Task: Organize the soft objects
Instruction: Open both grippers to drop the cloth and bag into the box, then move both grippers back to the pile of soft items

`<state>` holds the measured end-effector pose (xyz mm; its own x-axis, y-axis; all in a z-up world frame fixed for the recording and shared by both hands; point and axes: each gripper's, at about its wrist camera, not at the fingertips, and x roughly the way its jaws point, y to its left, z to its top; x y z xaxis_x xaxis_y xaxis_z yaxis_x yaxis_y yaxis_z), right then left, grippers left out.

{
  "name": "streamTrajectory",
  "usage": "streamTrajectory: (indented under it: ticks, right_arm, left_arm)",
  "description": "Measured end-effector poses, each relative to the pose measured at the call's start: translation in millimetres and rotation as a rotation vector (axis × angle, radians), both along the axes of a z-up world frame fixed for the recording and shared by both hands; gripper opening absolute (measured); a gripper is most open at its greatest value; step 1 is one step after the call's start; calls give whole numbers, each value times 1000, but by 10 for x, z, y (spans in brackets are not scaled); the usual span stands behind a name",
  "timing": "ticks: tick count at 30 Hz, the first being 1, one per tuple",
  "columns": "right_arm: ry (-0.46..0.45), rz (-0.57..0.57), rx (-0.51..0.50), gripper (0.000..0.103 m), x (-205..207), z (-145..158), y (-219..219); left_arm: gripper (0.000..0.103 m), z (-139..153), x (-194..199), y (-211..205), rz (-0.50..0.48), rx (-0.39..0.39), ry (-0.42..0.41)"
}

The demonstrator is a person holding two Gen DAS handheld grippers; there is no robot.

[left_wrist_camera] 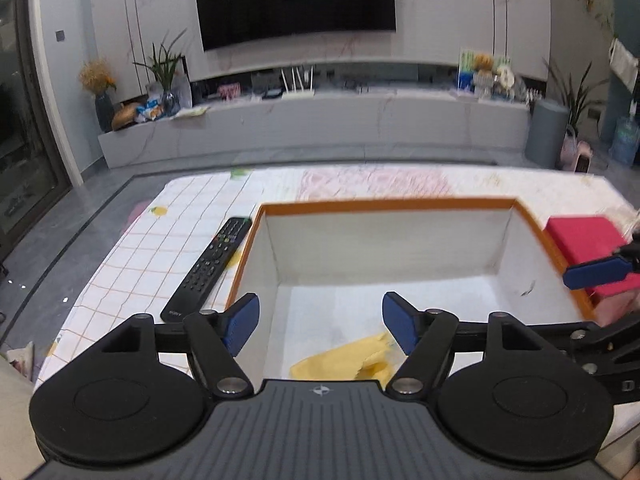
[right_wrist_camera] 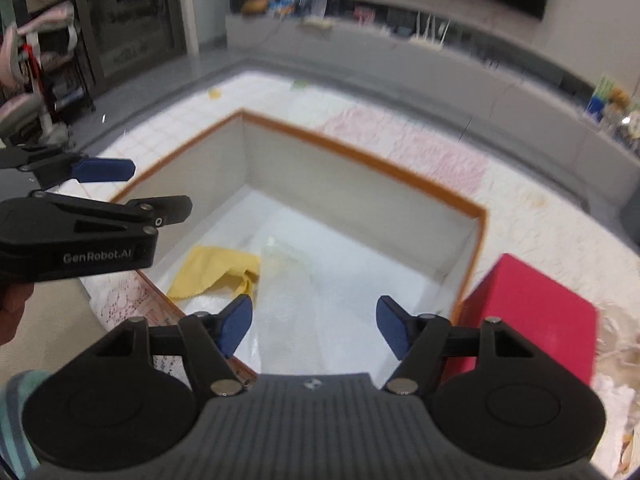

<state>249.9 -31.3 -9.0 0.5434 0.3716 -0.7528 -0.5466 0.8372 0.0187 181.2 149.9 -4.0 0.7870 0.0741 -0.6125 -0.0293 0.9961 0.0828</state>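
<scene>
Both our left gripper (left_wrist_camera: pixel 320 324) and right gripper (right_wrist_camera: pixel 314 326) hover over the orange-rimmed box (right_wrist_camera: pixel 360 152), fingers spread and empty. The yellow cloth (right_wrist_camera: pixel 216 270) lies crumpled on the box floor, nearer the left gripper, beside what may be clear plastic wrap (right_wrist_camera: pixel 288 280).

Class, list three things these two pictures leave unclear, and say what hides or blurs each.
1. Yellow cloth, left wrist view: its near part is hidden behind the left gripper.
2. Red box, left wrist view: partly covered by the right gripper's finger.
3. Clear wrap in the box, right wrist view: too blurred to identify.
</scene>
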Motion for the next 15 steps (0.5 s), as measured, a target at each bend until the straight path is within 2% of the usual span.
streamTrajectory:
  ticks: [2,9,10,15]
  right_arm:
    - [-36,-19,47,74,-112,71,-157]
    - [-169,-100,173,79,-584,216,-814]
    - [-196,-107,180,82,-669,221,-911]
    - [-285,-201,186,82,-1013,187,-1396]
  left_arm:
    - [83,51,-66,-55,3,-20,-34]
    - [83,249,-336,-390,-43,-20,-137]
    - [83,279,-373,-451,-49,-28,-149]
    - [83,389,-601,-831,-121,-85,-196]
